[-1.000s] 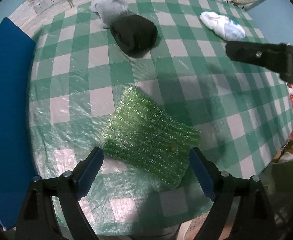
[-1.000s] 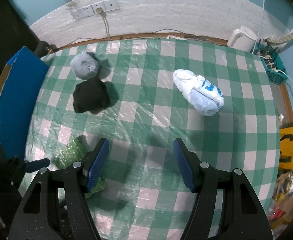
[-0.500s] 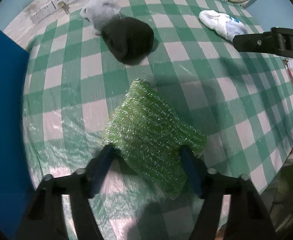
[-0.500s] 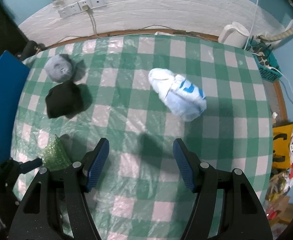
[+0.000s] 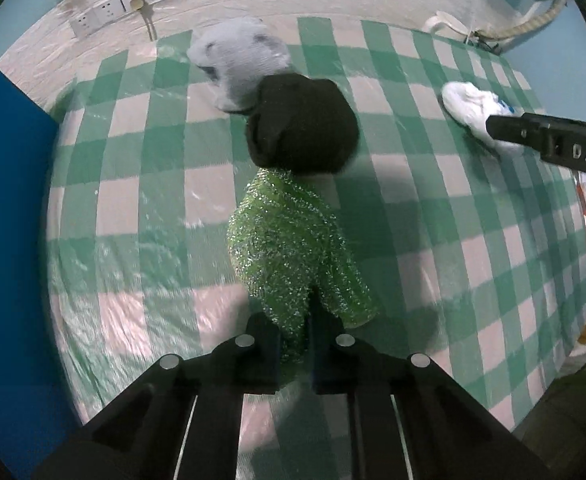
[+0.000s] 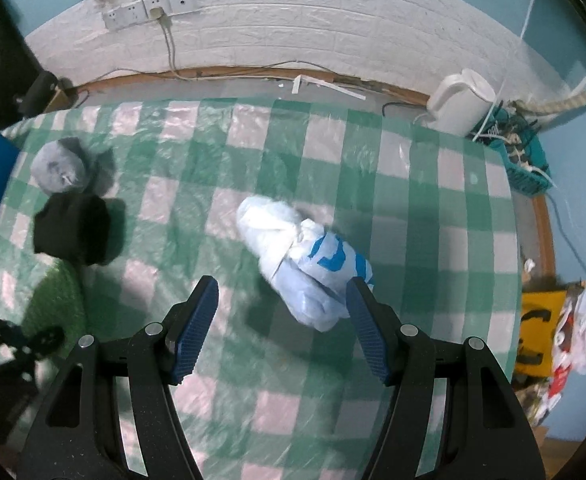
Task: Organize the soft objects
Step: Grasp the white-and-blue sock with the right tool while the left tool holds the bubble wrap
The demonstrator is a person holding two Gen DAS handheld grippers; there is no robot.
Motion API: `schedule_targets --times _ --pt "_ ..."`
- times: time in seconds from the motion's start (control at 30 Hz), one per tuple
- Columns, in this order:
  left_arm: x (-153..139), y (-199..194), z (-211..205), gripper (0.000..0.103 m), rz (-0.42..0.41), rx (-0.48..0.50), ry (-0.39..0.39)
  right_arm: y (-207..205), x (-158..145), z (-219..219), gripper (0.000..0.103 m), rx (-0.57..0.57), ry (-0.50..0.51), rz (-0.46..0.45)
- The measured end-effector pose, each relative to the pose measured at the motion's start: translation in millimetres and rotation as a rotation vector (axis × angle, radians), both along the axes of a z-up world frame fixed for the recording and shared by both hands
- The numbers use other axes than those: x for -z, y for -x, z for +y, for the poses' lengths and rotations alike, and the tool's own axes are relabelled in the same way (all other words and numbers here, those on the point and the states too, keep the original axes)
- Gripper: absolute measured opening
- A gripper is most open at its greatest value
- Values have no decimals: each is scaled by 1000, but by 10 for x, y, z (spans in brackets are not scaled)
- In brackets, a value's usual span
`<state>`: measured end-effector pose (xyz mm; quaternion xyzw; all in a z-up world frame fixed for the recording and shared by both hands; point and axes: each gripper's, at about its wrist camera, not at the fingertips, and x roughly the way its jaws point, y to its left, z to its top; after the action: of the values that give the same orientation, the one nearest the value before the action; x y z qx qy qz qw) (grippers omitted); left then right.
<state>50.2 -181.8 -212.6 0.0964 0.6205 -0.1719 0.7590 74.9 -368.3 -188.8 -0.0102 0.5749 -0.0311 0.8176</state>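
My left gripper [image 5: 299, 332] is shut on a glittery green cloth [image 5: 293, 248], pinched and bunched up between its jaws just in front of a black bundle [image 5: 303, 122]. A grey bundle [image 5: 239, 62] sits behind the black one. In the right wrist view, my right gripper [image 6: 283, 316] stands open above the checked tablecloth [image 6: 433, 208]. A white bundle with blue print [image 6: 303, 260] lies ahead of it, its near end close to the right finger [image 6: 367, 330] and not pressed. The green cloth [image 6: 55, 300], black bundle [image 6: 75, 228] and grey bundle [image 6: 61, 166] show at left.
A blue board [image 5: 9, 220] stands along the table's left side. A white kettle [image 6: 459, 102] and a teal basket [image 6: 525, 160] sit at the back right. Wall sockets [image 6: 149, 10] and a cable run behind the table. Bags [image 6: 545, 336] lie beyond the right edge.
My left gripper closed on the green cloth, which went from flat to bunched, and moved toward the black bundle. My right gripper moved toward the white bundle, still open.
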Motion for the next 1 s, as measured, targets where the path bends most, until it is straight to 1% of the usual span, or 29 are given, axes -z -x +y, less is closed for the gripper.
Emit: schedule_targets --times 0.13,0.27,0.43,0.5,0.53,0.63,0.77,0.83,1.0 --pt "19 -163 -40 9 -1 -15 11 -128 101 -5 66 -57 36 12" --pt "-10 -224 -25 9 2 -28 21 -187 178 9 66 -98 91 27" --pt "35 -456 -39 9 9 -40 25 -229 228 -1 66 -117 104 49" --pt "29 -315 -62 9 11 -41 27 -230 265 -1 66 -124 138 88" --pt "33 -327 -65 9 14 -43 29 -200 255 13 66 -134 159 96" --pt "15 -345 -38 9 19 -52 33 -73 149 26 66 -147 159 80" --pt "30 -398 -20 9 23 -62 42 -47 54 61 66 -176 160 48" --pt "22 -424 0 9 24 -70 50 -77 52 85 66 -199 176 41" --pt "-6 -443 28 9 24 -86 64 -144 126 186 66 -267 196 64"
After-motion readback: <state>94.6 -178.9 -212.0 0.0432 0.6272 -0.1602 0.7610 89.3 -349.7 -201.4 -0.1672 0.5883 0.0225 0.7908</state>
